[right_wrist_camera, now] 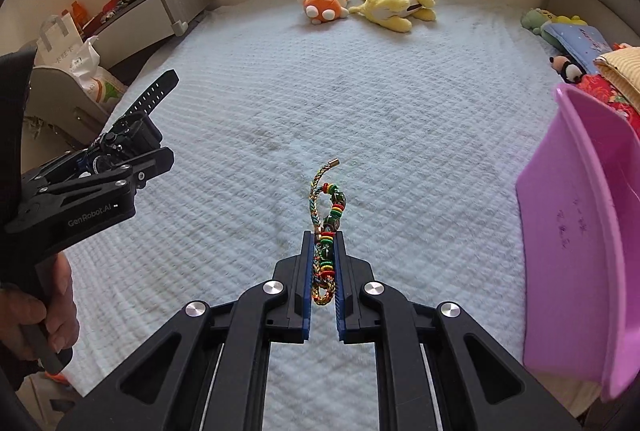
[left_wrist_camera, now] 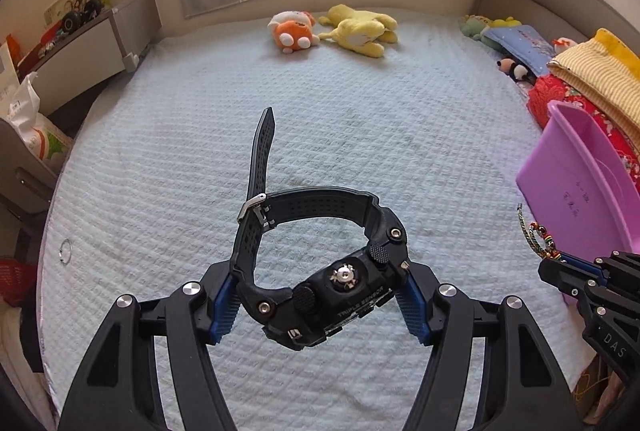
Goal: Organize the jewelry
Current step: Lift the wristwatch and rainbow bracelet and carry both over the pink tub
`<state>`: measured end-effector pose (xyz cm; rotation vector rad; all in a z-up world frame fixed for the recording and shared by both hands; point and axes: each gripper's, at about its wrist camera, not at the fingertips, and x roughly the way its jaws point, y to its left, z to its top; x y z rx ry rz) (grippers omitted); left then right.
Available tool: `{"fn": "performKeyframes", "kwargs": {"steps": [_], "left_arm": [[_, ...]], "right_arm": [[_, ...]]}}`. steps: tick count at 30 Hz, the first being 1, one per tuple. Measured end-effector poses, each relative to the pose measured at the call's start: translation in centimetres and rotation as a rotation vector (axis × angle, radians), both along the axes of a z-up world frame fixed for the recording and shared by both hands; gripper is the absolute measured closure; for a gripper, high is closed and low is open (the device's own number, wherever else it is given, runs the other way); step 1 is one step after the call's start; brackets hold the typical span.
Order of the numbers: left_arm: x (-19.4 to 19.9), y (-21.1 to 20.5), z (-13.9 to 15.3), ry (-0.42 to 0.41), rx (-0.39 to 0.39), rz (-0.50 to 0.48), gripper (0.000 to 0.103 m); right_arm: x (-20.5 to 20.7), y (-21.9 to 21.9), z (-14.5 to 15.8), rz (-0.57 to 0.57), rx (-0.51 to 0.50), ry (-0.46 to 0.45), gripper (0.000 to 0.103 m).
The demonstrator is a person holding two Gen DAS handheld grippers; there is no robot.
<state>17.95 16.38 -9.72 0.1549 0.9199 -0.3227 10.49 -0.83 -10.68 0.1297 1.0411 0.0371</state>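
Now my left tool (left_wrist_camera: 320, 305) is clamped across the black watch (left_wrist_camera: 340, 287) and my right tool (right_wrist_camera: 323, 271) pinches the beaded bracelet (right_wrist_camera: 326, 231), both lifted above the bed (right_wrist_camera: 360, 103) for dropping into the pink bin (right_wrist_camera: 580, 231) at its right edge.

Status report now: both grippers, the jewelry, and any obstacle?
Left gripper shut on black watch. Right gripper shut on beaded bracelet. Both clear of the bed. Purple bin at right, nothing in the way.
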Motion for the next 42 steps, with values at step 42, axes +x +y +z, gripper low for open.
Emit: {"fn": "performKeyframes", "kwargs": {"steps": [42], "left_arm": [[-9.6, -44.5, 3.4, 0.203, -0.014, -0.016, 0.039]], "right_arm": [[-5.8, -39.8, 3.4, 0.046, 0.041, 0.089, 0.094]]}}
